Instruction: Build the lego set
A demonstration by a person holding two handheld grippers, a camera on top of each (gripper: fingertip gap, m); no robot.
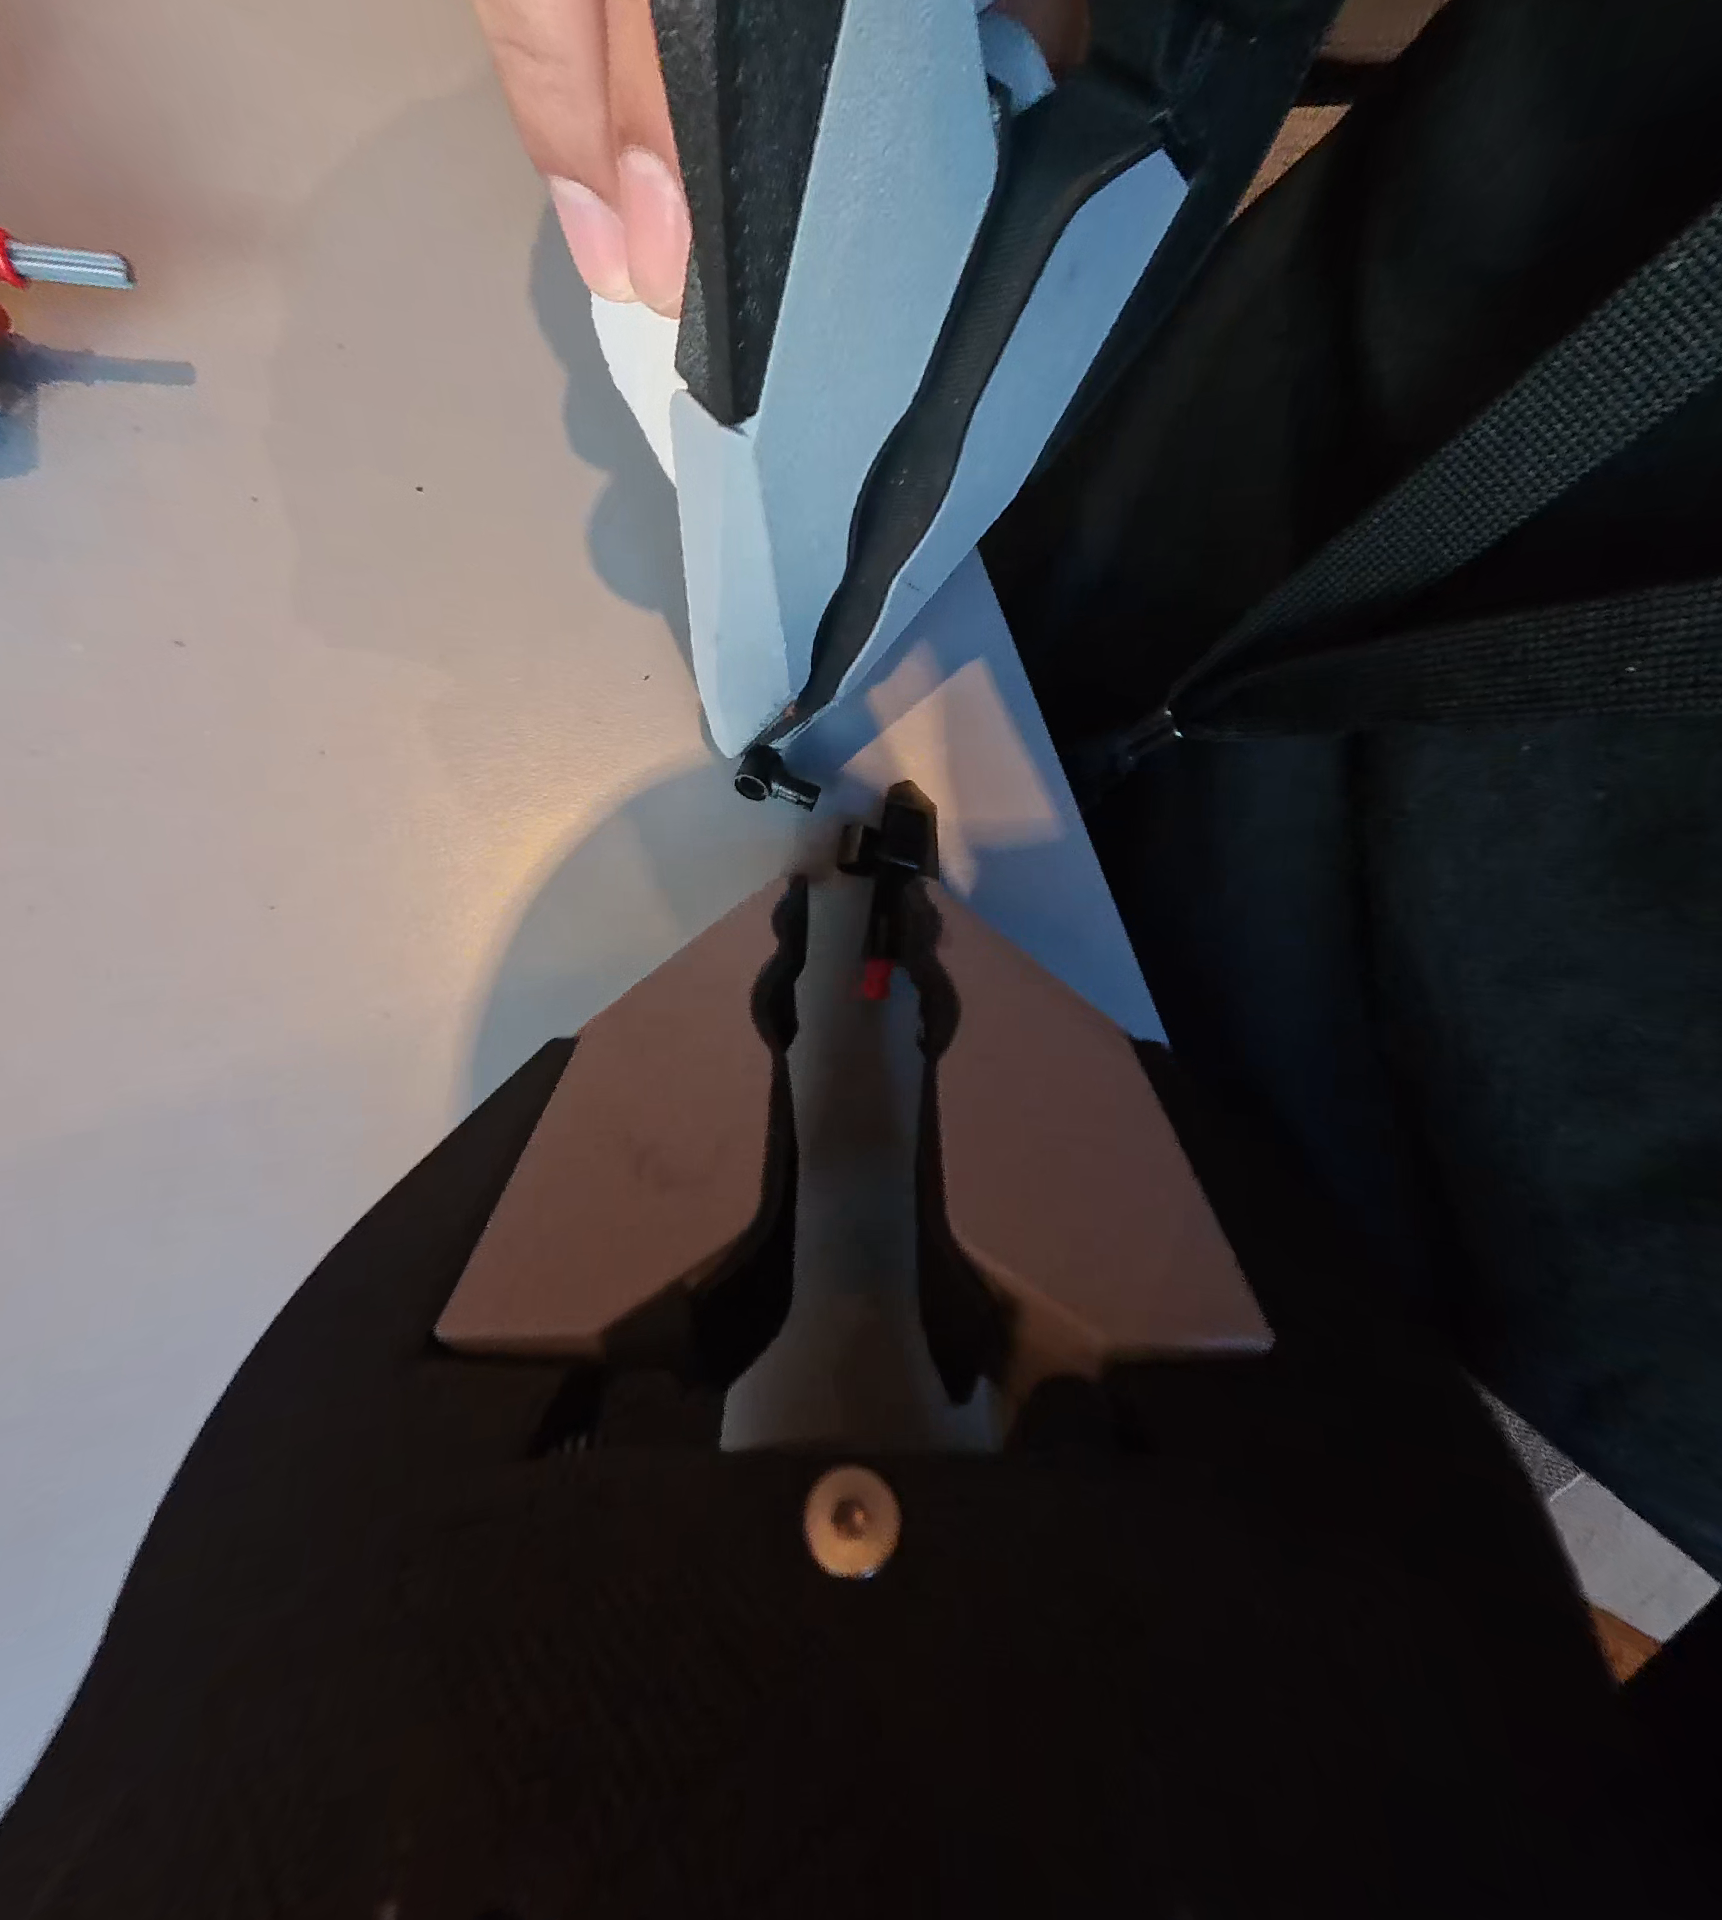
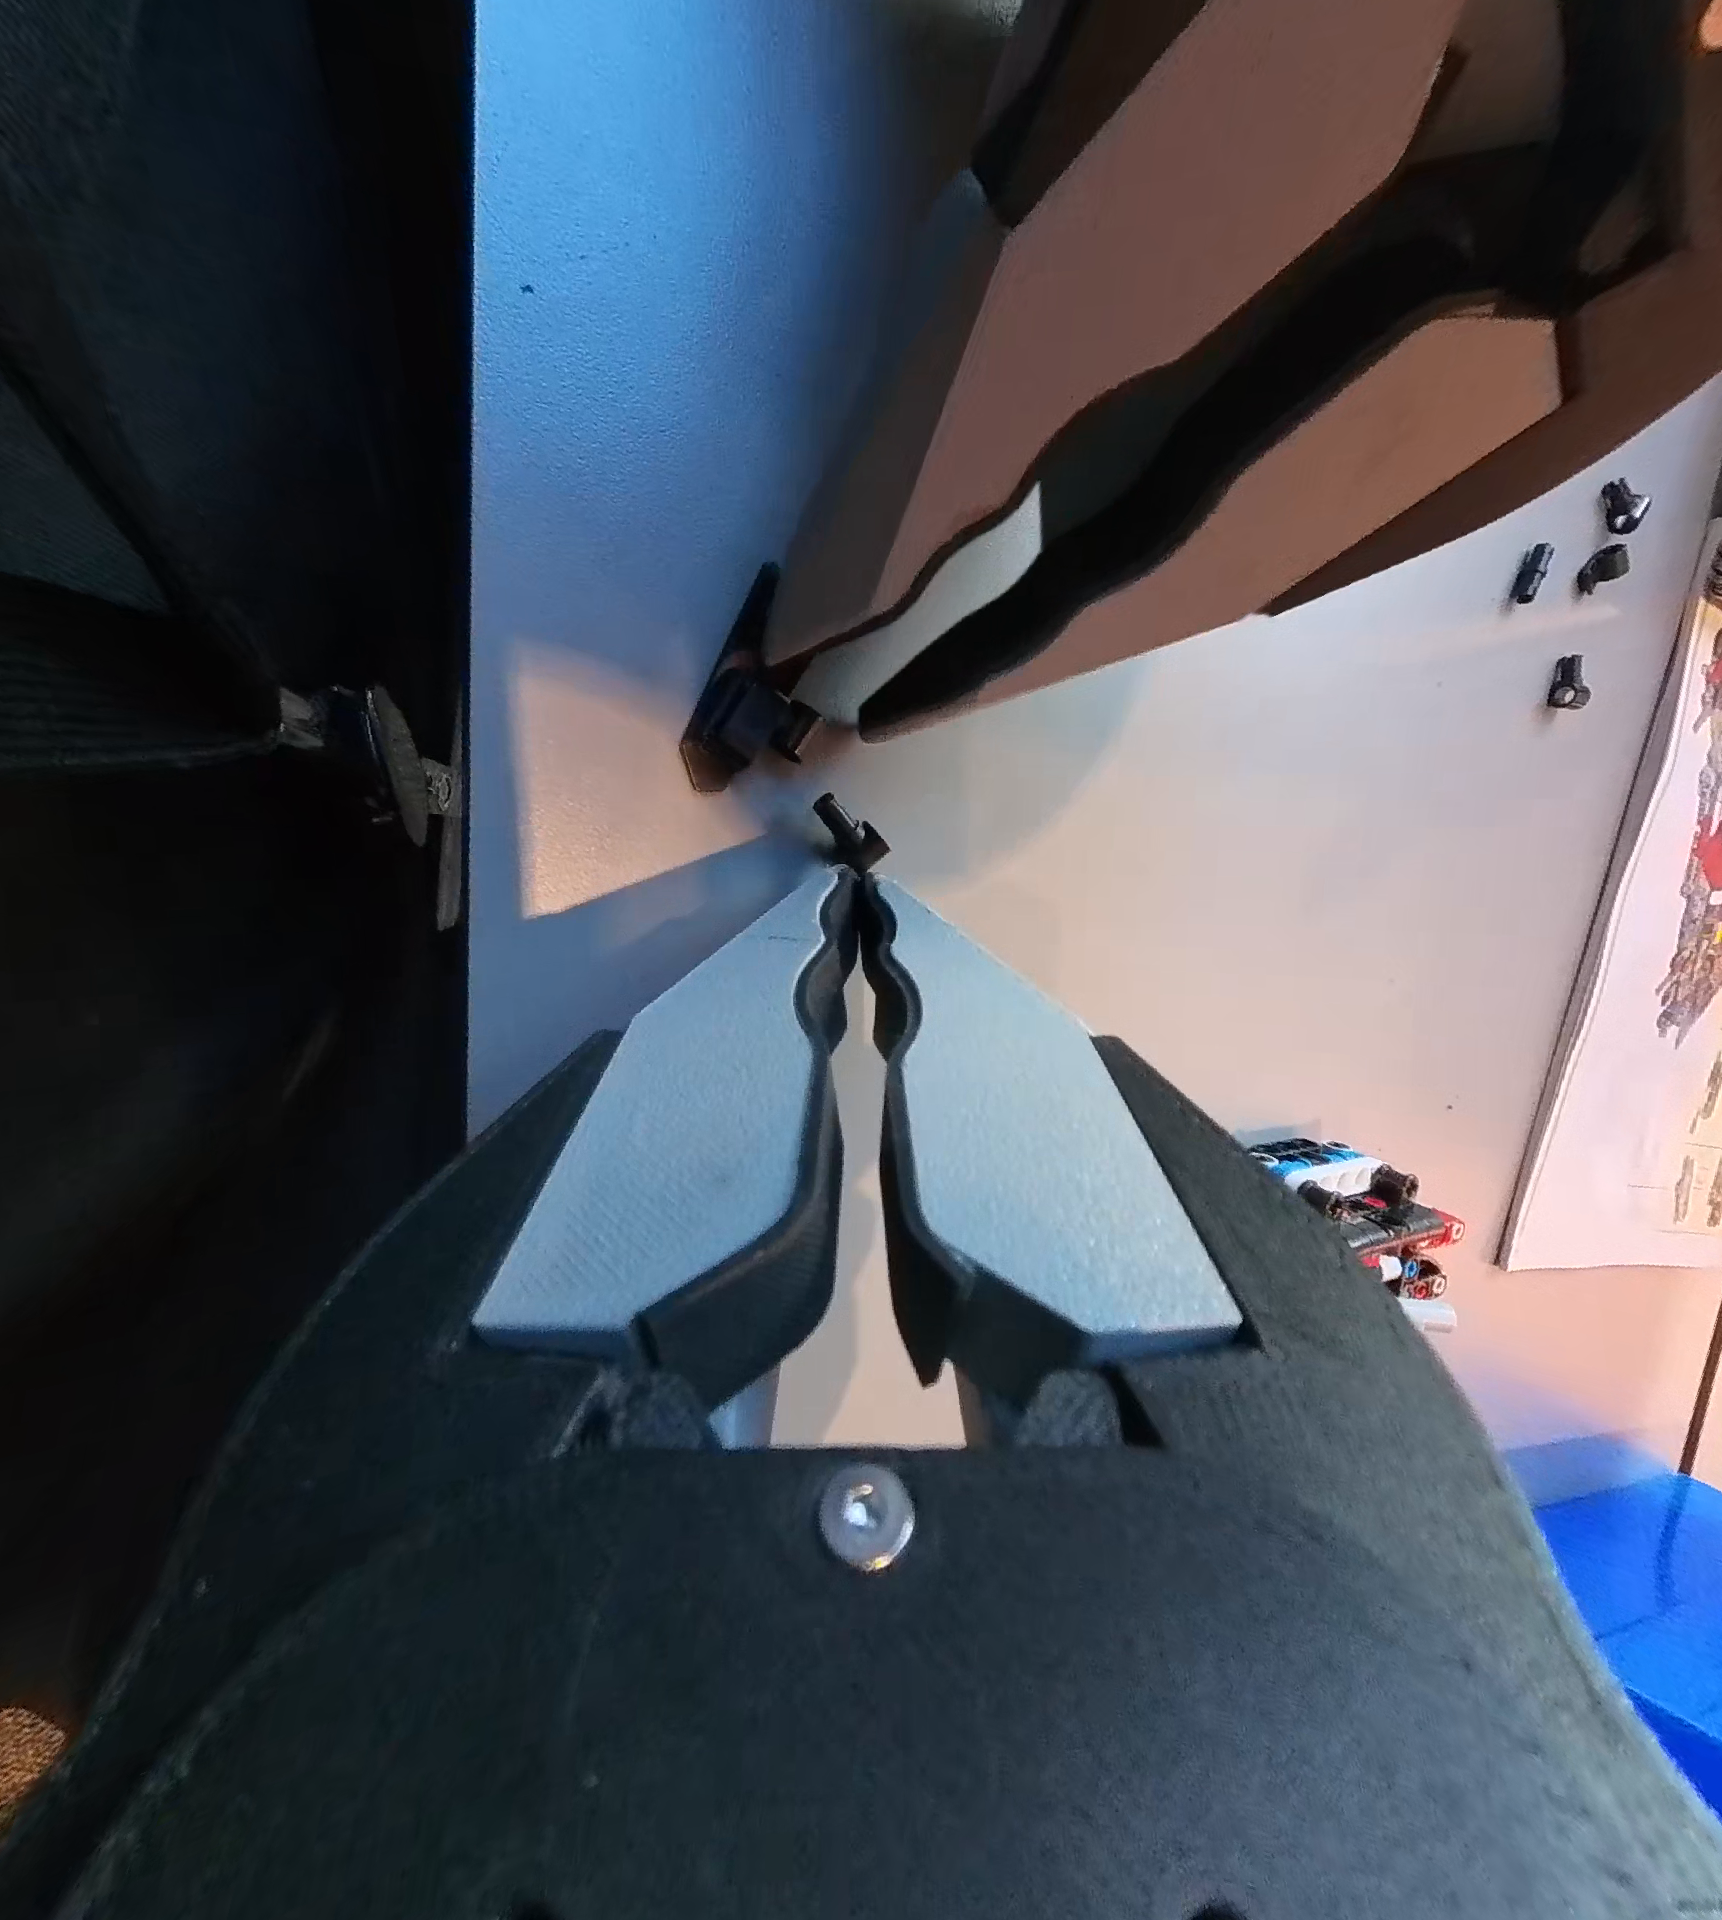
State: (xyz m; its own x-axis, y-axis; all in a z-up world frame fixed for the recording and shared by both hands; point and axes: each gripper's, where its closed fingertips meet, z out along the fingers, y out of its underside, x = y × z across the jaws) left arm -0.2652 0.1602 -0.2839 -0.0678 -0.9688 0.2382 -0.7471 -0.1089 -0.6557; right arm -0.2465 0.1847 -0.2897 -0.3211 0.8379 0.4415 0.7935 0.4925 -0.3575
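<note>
My left gripper (image 1: 862, 885) has brown fingers and is shut on a black lego piece (image 1: 904, 836) with a red pin (image 1: 872, 979), close to the table's edge. It also shows in the right wrist view (image 2: 821, 712), coming in from the upper right with that black piece (image 2: 732, 717). My right gripper (image 2: 855, 878) has blue-grey fingers and is shut on a small black connector pin (image 2: 849, 829). In the left wrist view the right gripper (image 1: 769, 743) comes down from above with the pin (image 1: 776, 792) at its tip. Pin and piece are a short gap apart.
A partly built model (image 2: 1356, 1216) and an instruction booklet (image 2: 1688, 987) lie on the white table (image 2: 1200, 935), with several loose black pieces (image 2: 1584, 582). A blue bin (image 2: 1719, 1610) stands nearby. A black bag with straps (image 1: 1459, 520) lies beyond the table edge. A person's fingers (image 1: 618, 156) grip the right tool. My left and right fingertips are right by each other.
</note>
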